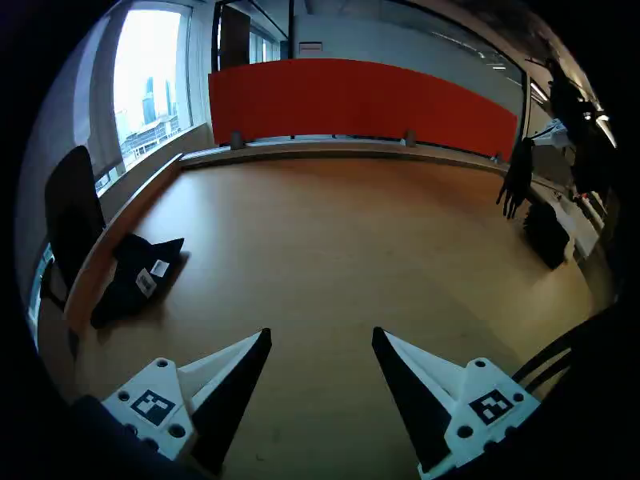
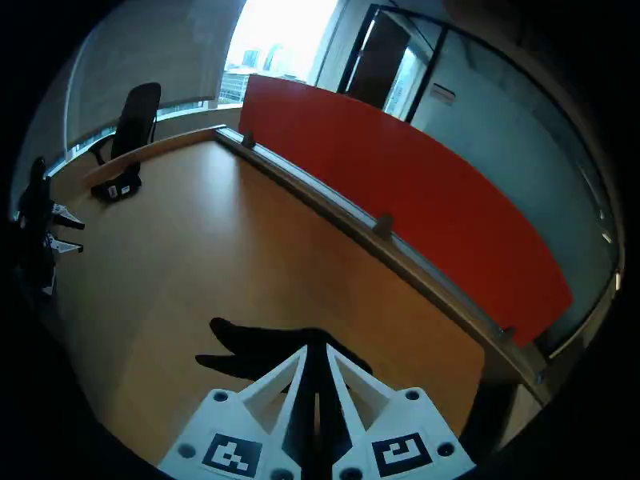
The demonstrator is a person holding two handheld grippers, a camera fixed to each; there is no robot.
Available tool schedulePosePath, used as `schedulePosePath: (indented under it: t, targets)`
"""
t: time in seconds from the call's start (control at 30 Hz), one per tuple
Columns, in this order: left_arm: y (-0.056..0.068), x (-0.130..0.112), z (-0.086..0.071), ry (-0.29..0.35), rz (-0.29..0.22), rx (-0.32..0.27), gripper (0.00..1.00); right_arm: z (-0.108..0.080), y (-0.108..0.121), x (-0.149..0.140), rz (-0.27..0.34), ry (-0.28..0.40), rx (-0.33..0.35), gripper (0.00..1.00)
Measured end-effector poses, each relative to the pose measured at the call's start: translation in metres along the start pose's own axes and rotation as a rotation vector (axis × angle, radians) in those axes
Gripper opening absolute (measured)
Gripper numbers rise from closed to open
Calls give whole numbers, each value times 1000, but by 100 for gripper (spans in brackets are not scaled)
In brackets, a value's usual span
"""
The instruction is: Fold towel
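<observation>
Presently, left gripper (image 1: 322,336) gapes wide over the table (image 1: 336,240), holding nothing. Right gripper (image 2: 317,350) pinches a dark towel (image 2: 240,342) above it; folds indistinct.

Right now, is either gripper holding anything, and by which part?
The right gripper pinches the towel by an edge, and it hangs. The left gripper is open and empty.

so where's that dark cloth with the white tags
The dark cloth lies at the left edge of the table in the left gripper view, right beside the black chair.
</observation>
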State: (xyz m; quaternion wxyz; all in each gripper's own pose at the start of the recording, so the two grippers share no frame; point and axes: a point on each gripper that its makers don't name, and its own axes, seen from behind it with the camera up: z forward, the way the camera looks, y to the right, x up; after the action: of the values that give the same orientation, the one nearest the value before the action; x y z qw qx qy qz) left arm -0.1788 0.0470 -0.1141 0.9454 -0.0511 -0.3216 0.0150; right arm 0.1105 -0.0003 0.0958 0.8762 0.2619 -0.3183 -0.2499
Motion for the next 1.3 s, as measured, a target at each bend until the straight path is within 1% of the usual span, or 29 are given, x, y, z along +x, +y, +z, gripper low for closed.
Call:
schedulePosePath:
  t: [0.2,0.47,0.7,0.97,1.3]
  targets:
    - [1,4,1,2,8,3,94,-7,28,-12,8,-25,-37,1]
    - [3,5,0,-3,13,4,94,-18,66,-27,40,-45,-90,1]
    - [6,6,1,-7,19,2,94,-26,92,-44,48,-77,-119,1]
    - [11,9,2,-7,30,-5,94,-32,109,-62,74,-99,-141,1]
    - [14,12,4,-12,41,-12,94,-43,118,-79,97,-113,-152,1]
